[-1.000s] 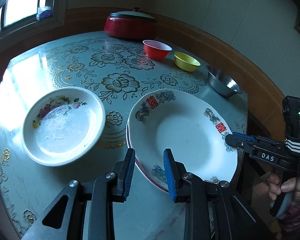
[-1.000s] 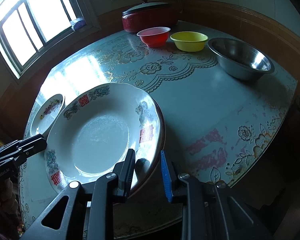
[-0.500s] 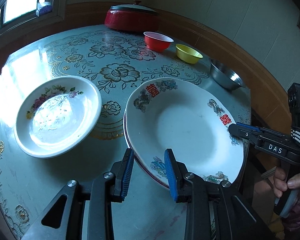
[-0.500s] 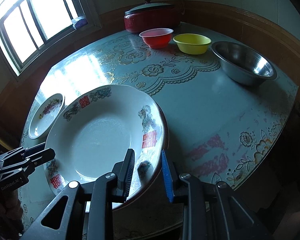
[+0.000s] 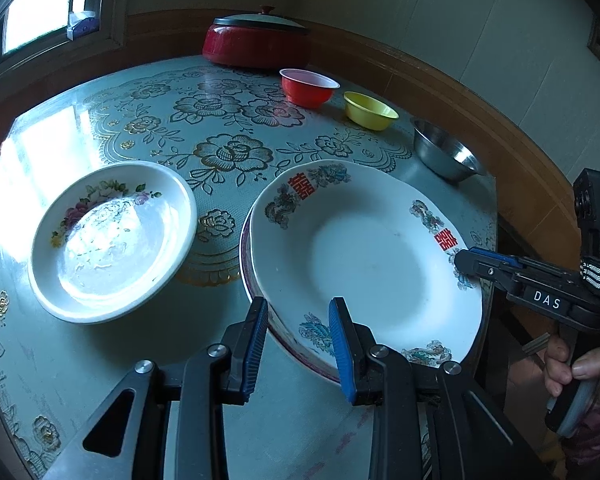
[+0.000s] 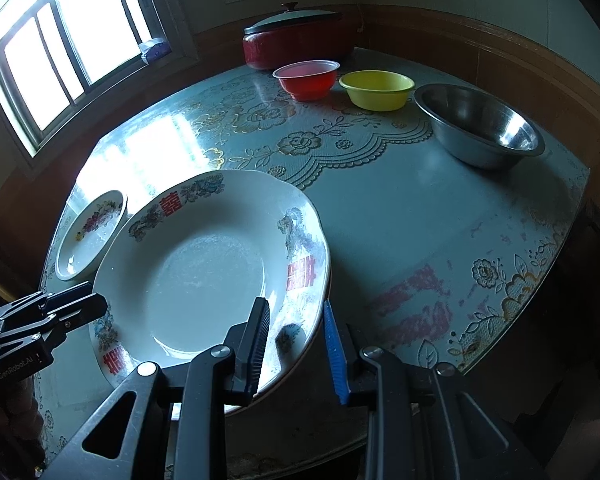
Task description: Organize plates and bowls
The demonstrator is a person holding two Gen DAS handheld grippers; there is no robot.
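1. Near the table's front edge, the large white plate (image 5: 364,256) with red characters and painted dragons on its rim sits on top of a second plate (image 5: 247,276), of which only a reddish rim shows.
2. The left gripper (image 5: 297,302) points down at the stack's near-left rim. Its jaws are partly spread, with the rim in the gap and space on both sides, so it is not clamped on anything.
3. The right gripper (image 6: 295,302) stands the same way at the opposite rim: its jaws are apart and the plate's edge runs between them ungripped. A person's hand (image 5: 572,364) holds its handle.
4. Whether any fingertip touches the plate cannot be told.
5. Just left of the stack, apart from it, lies a smaller floral plate (image 5: 112,240).
6. Farther back stand a red bowl (image 5: 308,88), a yellow bowl (image 5: 370,111) and a steel bowl (image 5: 446,156) in a row, each separate.
7. Behind them, by the wall, sits a red lidded pot (image 5: 256,46).
8. Everything rests on a round table (image 6: 420,220) with a flowered cover, and a window (image 6: 72,52) lights it from the left.
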